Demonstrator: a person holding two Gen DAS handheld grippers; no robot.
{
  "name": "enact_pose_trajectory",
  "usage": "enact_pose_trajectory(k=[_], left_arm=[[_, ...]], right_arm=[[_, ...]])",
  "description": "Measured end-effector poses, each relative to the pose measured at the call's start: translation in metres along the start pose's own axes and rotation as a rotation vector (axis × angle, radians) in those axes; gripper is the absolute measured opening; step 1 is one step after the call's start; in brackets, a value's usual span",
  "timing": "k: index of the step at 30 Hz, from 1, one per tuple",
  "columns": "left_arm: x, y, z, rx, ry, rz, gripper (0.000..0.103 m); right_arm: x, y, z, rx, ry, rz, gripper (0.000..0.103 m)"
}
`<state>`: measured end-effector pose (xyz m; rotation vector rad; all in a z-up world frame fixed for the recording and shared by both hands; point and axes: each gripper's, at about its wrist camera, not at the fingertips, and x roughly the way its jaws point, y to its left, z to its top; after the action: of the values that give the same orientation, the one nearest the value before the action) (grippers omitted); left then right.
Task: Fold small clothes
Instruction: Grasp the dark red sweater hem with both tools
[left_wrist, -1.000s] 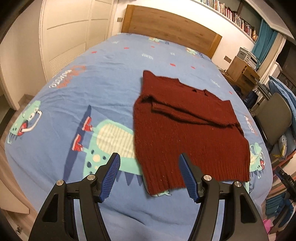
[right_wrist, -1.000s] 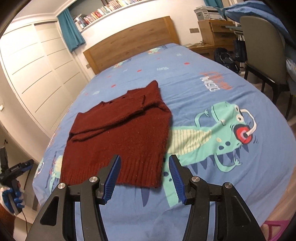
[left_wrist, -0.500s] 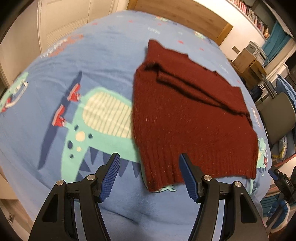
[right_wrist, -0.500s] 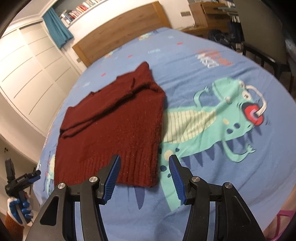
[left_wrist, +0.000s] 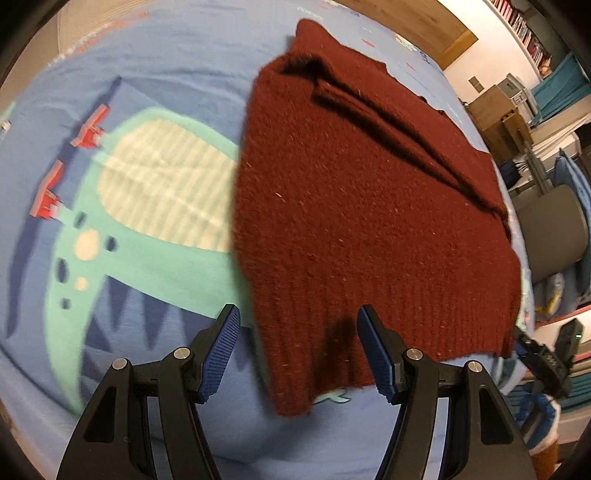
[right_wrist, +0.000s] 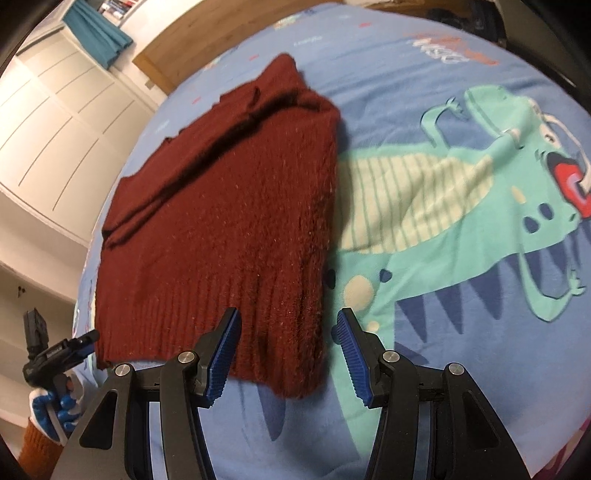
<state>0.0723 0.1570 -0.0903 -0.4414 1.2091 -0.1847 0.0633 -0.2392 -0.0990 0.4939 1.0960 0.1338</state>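
Lying flat on the bed (left_wrist: 155, 66), whose blue cover shows a teal dinosaur (right_wrist: 461, 206), the dark red sweater (left_wrist: 362, 206) has its ribbed hem nearest both tools. Nothing blocks either hem corner. Left gripper (left_wrist: 298, 350) and right gripper (right_wrist: 288, 350) tilt downward above opposite corners, jaws parted, holding nothing.
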Motion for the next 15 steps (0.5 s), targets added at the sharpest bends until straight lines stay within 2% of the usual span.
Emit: enact_pose_trajectory(k=[5,10,15], left_arm=[[0.004,0.006,0.000,-0.004,0.032,-0.093,0.060],[0.002,0.023,0.006,-0.059,0.042,-0.205,0.060],[-0.002,0.030,0.009,-0.079,0.040,-0.254,0.059]], right_arm=[[0.012,-0.005,0.004,0.017,0.038,0.045,0.057],[0.019,-0.010,0.008,0.039,0.061,0.090,0.057],[0.029,0.000,0.015,0.006,0.086,0.143,0.058]])
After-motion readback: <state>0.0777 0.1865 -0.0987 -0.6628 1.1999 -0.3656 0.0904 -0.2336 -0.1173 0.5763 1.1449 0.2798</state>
